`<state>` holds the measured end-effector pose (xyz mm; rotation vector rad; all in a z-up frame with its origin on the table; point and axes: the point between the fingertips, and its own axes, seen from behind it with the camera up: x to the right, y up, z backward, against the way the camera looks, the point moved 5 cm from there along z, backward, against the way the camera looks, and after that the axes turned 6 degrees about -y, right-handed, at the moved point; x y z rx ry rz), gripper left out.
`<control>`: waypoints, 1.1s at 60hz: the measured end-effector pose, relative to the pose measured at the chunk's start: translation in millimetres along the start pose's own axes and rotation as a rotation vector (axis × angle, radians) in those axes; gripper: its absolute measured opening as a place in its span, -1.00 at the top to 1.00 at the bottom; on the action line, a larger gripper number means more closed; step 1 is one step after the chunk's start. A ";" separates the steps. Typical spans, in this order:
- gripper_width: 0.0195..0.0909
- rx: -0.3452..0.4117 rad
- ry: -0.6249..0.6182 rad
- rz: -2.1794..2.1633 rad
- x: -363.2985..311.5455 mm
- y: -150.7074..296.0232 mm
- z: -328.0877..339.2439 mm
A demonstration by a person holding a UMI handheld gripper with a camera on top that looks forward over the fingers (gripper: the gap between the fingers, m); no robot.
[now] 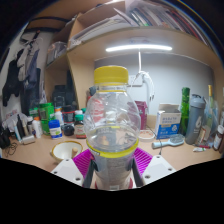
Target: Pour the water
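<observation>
The bottle (112, 122) stands upright between the fingers (112, 163), its long axis vertical and running straight up from the grip, yellow cap (112, 75) at the top. It is clear plastic with a yellow band around its lower body, just above the pink pads (84, 160). Both pads press against its sides with no gap showing, so the fingers are closed on it and, by the look of it, carry it above the worktop (40, 155).

The cap appears to be on, so water could not leave yet; whether it is screwed tight cannot be told. The level of water inside is hard to judge through the plastic.

The pour turns on one relation: the mouth sits directly above the grip, so the bottle must be tipped away from upright toward a receiver. The likeliest one in view is a small yellow-rimmed bowl (67, 150), low on the worktop, just beside the bottle on its left side and slightly beyond the fingers. Tipping that way would bring the mouth over it.

Further back the worktop is crowded with small jars and bottles (55, 122), a blue-and-white box (169, 122) and a tall green bottle (185, 108). The box carries print, but no brand or wording can be read on it or on the bottle.
</observation>
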<state>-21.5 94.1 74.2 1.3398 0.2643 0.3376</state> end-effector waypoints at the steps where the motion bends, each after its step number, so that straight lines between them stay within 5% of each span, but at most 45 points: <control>1: -0.16 -0.006 -0.002 -0.001 0.4 -0.2 -0.1; 8: -0.29 -0.082 -0.002 -0.012 0.6 -1.9 6.6; 19: -0.78 -0.146 -0.032 -0.080 7.4 7.1 40.1; 66: -0.79 -0.254 -0.125 -0.113 5.2 68.9 279.1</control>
